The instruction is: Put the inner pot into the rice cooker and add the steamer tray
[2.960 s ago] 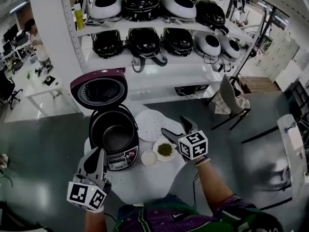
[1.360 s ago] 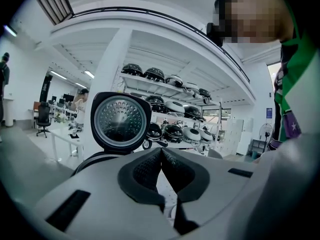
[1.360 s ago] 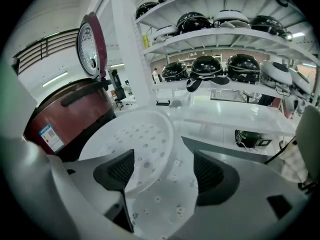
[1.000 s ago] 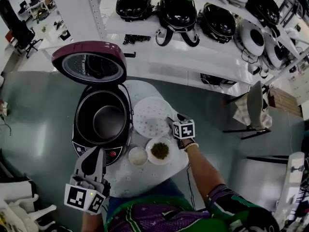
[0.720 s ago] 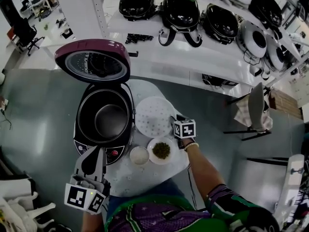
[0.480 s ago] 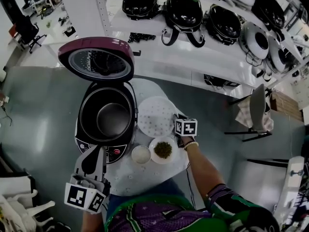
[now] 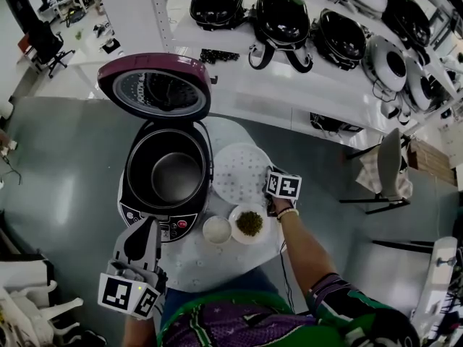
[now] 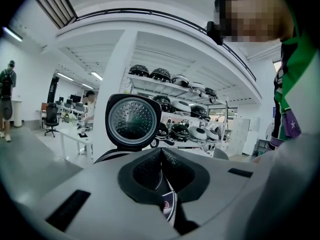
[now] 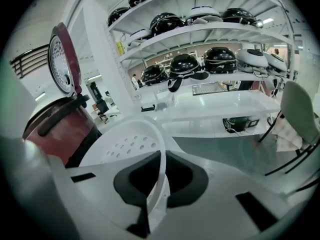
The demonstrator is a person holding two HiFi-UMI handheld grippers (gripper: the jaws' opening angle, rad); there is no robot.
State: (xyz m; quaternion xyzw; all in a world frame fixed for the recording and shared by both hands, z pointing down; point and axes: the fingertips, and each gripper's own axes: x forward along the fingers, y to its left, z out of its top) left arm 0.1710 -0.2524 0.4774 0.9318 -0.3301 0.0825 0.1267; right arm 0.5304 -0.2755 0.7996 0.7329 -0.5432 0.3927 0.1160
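The inner pot point(image 7: 173, 179) already sits in the rice cooker point(image 7: 154, 219). The jaws of the right gripper point(image 9: 161, 160) have just closed on the rim of the steamer tray point(image 9: 127, 144) between them, which is not yet placed. The jaws of the left gripper point(image 8: 161, 154) are clenched on nothing.

You will find no word, brand or number here that can be read. The control panel point(image 7: 155, 223) on the front of the rice cooker point(image 7: 129, 194) carries some small print beside a red button, but it is too small to make out. The marker cube on your left point(image 7: 129, 295) and the marker cube on your right point(image 7: 283, 185) bear only black-and-white square patterns.
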